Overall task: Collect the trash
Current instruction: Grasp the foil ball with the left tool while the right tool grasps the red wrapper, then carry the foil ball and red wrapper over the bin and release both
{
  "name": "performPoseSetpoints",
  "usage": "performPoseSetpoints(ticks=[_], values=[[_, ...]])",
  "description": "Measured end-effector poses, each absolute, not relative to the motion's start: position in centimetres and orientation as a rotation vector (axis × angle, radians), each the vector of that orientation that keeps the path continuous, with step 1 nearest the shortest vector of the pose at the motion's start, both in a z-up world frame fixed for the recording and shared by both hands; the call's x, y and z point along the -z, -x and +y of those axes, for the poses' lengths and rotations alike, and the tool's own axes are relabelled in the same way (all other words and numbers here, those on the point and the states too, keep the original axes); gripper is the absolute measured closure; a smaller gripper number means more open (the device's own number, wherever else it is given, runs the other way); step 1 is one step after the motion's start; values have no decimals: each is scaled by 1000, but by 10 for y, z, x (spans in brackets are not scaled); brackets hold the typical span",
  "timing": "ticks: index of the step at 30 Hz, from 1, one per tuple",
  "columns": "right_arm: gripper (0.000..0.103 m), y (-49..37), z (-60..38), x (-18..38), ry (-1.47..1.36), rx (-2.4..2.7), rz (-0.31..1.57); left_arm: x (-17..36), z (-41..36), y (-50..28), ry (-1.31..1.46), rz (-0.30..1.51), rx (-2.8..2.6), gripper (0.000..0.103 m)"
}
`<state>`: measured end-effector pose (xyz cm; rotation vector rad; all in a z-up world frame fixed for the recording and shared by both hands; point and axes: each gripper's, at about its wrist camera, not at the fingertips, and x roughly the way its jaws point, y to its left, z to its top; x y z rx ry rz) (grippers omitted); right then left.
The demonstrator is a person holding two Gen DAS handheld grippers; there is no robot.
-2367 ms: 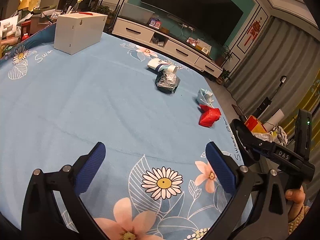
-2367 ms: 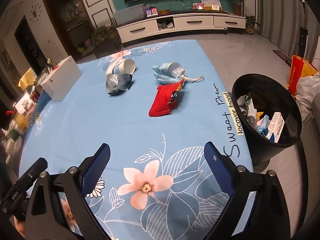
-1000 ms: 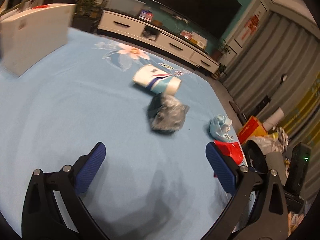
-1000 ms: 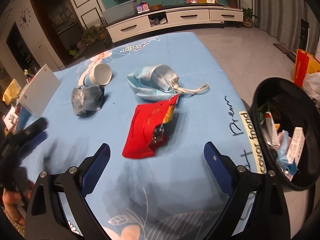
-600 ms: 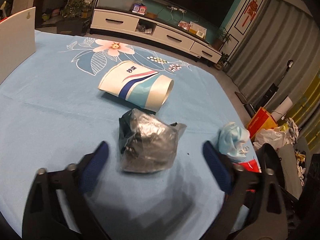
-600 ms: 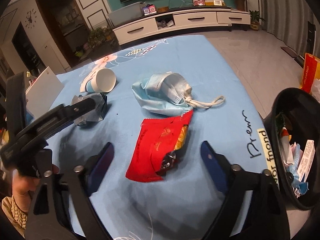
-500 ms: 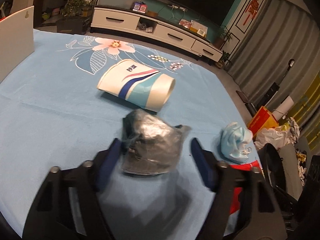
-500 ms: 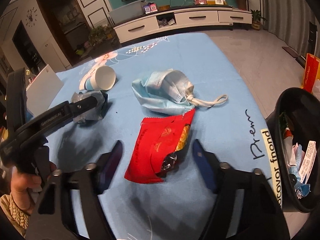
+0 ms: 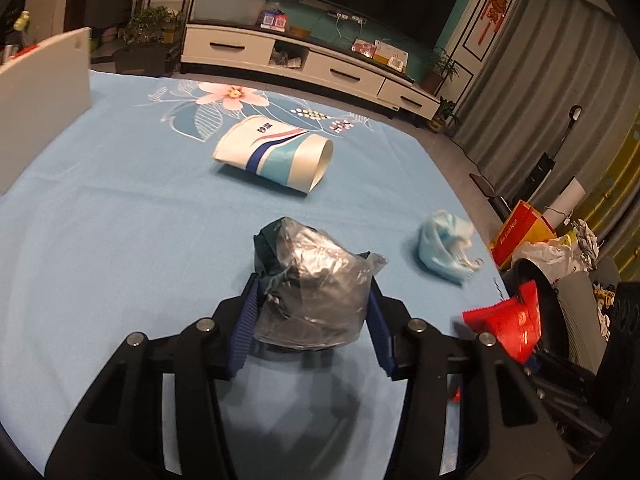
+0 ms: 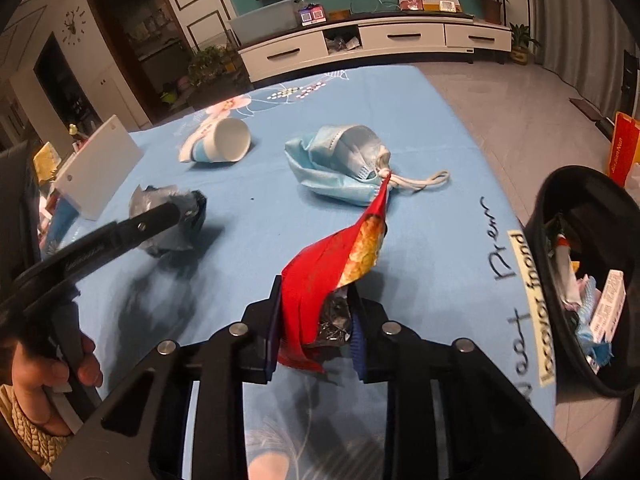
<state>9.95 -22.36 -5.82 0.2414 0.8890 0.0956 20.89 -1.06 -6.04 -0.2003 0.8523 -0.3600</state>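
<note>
My left gripper (image 9: 312, 320) is shut on a crumpled grey plastic bag (image 9: 312, 280) on the blue tablecloth; the bag also shows in the right wrist view (image 10: 168, 220). My right gripper (image 10: 316, 328) is shut on a red snack wrapper (image 10: 340, 256), lifted off the cloth; the wrapper shows in the left wrist view (image 9: 508, 320). A paper cup (image 9: 276, 154) lies on its side beyond the bag. A crumpled blue face mask (image 10: 340, 168) lies past the wrapper. A black trash bin (image 10: 588, 276) holding several pieces of trash stands off the table's right edge.
A white box (image 9: 40, 96) stands at the table's left side. The table's right edge (image 10: 516, 280) runs next to the bin. A TV cabinet (image 10: 360, 44) lines the far wall. Bags (image 9: 532, 236) sit on the floor near the bin.
Both grippers moved forward over the table and closed. The left one took hold of the grey bag. The right one took hold of the red wrapper and raised it.
</note>
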Motion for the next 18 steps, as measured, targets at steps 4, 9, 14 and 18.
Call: performPoseSetpoints(ticks=[4, 9, 14, 18], values=[[74, -77, -222, 43, -226, -101, 868, 45, -3, -177, 193, 827, 351, 52], [74, -50, -219, 27, -203, -115, 840, 28, 3, -137, 194, 796, 347, 52], [74, -26, -219, 12, -190, -125, 816, 14, 6, -102, 194, 774, 358, 52], [74, -11, -224, 3, -195, -126, 794, 5, 4, -77, 190, 761, 368, 52]])
